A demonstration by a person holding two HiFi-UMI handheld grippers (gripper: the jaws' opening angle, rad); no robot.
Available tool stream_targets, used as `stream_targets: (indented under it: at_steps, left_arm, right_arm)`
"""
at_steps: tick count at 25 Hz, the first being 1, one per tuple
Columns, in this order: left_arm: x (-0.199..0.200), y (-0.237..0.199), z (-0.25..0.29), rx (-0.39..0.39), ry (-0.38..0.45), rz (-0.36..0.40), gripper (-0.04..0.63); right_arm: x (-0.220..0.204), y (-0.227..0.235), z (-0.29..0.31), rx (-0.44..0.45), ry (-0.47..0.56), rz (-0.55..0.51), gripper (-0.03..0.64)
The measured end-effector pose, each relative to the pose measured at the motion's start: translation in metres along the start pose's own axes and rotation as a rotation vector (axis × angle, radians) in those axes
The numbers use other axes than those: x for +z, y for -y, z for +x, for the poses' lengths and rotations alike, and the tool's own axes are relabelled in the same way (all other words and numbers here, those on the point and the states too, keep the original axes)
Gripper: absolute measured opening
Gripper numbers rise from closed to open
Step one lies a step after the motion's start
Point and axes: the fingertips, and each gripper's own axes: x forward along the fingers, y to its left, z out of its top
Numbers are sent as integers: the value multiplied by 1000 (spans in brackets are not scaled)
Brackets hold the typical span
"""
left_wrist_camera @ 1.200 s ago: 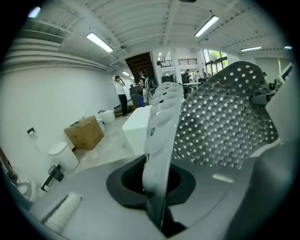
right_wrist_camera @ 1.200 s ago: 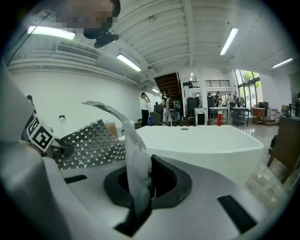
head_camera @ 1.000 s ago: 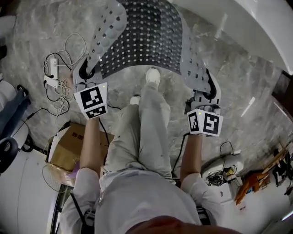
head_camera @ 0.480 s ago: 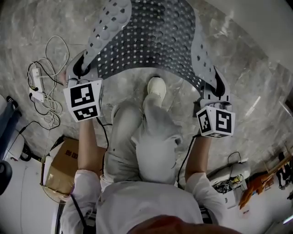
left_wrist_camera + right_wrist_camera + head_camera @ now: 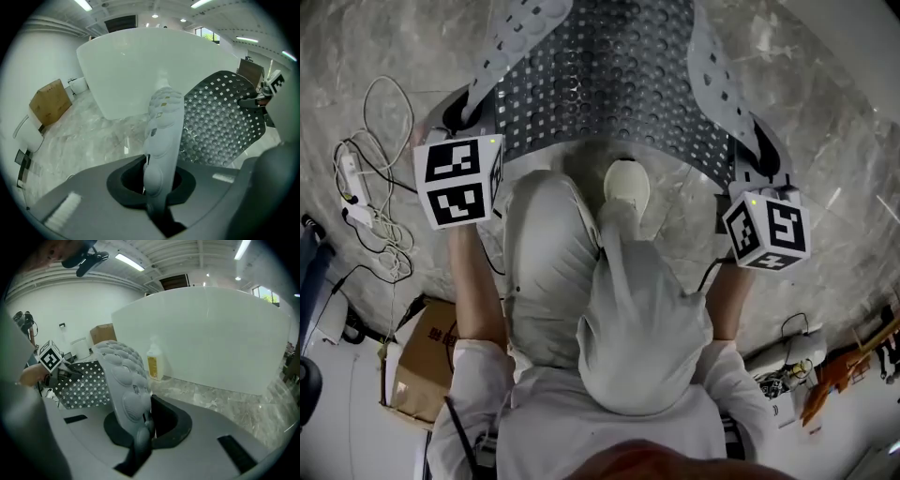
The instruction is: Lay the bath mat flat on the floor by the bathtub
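The grey perforated bath mat (image 5: 609,75) hangs spread between both grippers, its middle sagging over the marble floor (image 5: 825,122) in front of the person's white shoe (image 5: 626,183). My left gripper (image 5: 469,112) is shut on the mat's near left corner; in the left gripper view the bumpy mat edge (image 5: 161,122) rises from between the jaws. My right gripper (image 5: 757,155) is shut on the near right corner, where the mat edge (image 5: 126,380) stands pinched in the jaws. The white bathtub (image 5: 154,65) stands just beyond the mat, and its white side (image 5: 211,333) also fills the right gripper view.
White cables and a power strip (image 5: 366,178) lie on the floor at the left. A cardboard box (image 5: 422,366) sits at the lower left. A bottle (image 5: 154,362) stands against the tub. Small devices and cords (image 5: 787,361) lie at the lower right.
Both grippers have moved further apart and forward, stretching the mat wider. The person's knees have bent and come up into the middle of the view.
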Motion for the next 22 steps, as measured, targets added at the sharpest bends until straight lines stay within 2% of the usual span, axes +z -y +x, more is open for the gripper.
stream_targets:
  at_steps: [4,13,22]
  left_arm:
    - [-19,14,21,-31,-37,17,15]
    - [-56,30,64,-74,-95,59,17]
    - [-94,-4,109,-35,-175,49,18]
  right_arm:
    - [-27,7,16,0,-37,10,20]
    - [-76,14,59,-24,-113,-38,20]
    - [-107,50,99,-75,-178,-8,20]
